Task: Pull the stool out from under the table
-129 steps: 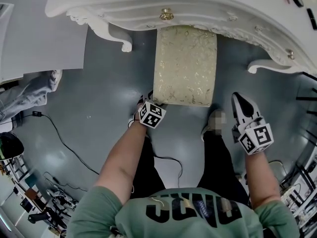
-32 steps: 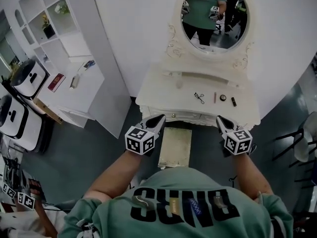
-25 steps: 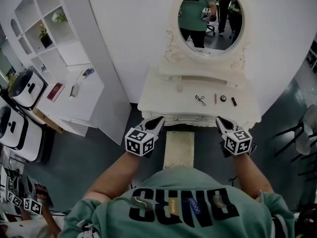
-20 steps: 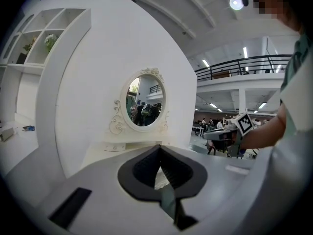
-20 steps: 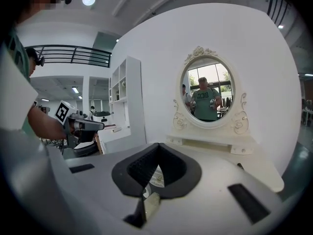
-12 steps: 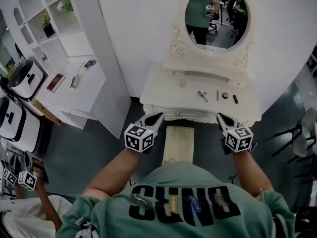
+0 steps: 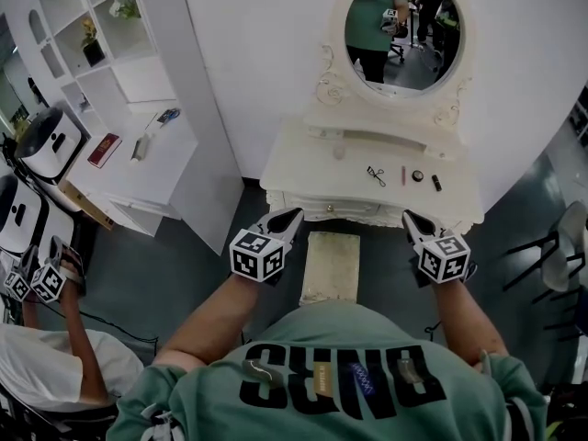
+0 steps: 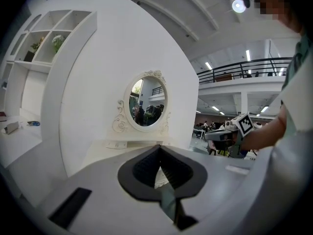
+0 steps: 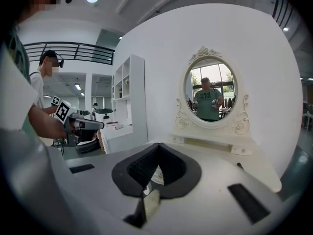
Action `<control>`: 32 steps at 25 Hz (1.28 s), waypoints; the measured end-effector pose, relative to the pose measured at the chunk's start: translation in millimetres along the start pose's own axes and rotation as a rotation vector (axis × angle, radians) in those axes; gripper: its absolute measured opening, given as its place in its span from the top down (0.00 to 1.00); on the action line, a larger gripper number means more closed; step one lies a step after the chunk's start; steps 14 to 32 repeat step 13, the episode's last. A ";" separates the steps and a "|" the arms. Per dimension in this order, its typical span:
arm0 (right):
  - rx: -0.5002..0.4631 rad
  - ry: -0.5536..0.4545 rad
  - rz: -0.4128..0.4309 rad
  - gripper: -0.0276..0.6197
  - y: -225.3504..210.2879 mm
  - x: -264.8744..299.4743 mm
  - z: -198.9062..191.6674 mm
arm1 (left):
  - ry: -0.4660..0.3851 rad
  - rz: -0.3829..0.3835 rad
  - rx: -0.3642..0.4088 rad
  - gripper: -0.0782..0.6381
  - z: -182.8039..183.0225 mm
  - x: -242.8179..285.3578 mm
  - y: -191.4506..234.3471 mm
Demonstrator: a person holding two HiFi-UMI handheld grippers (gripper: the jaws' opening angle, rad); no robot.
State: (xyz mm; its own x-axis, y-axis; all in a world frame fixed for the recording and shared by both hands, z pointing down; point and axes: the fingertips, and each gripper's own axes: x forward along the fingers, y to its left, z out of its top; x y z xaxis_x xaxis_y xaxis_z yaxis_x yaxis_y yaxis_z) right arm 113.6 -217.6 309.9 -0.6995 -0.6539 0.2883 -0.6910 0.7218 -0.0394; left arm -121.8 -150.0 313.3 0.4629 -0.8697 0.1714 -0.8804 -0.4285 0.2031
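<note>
The stool (image 7: pixel 331 266), with a cream and gold patterned cushion, stands on the grey floor in front of the white dressing table (image 7: pixel 303 168); only its far end reaches the table's front edge. My left gripper (image 7: pixel 292 214) hovers left of the stool, shut and holding nothing. My right gripper (image 7: pixel 408 217) hovers to its right, also shut with nothing in it. Neither touches the stool. In the left gripper view my left gripper (image 8: pixel 159 147) points at the oval mirror (image 8: pixel 145 102). In the right gripper view my right gripper (image 9: pixel 157 145) points the same way.
Small items lie on the tabletop, among them a dark looped thing (image 7: pixel 372 175). A white shelf unit (image 7: pixel 119 72) stands left, white machines (image 7: pixel 46 145) beyond it. A seated person (image 7: pixel 46 366) holds grippers at lower left. Dark chair legs (image 7: pixel 551 255) show right.
Both grippers have stayed almost where they were beside the stool. At lower left the other person has come further into view. Five seconds ago my left gripper was at the stool's near corner.
</note>
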 end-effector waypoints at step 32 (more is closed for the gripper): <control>0.003 0.009 0.016 0.97 4.7 7.5 -4.5 | 0.009 0.001 -0.018 0.88 -7.8 1.0 1.6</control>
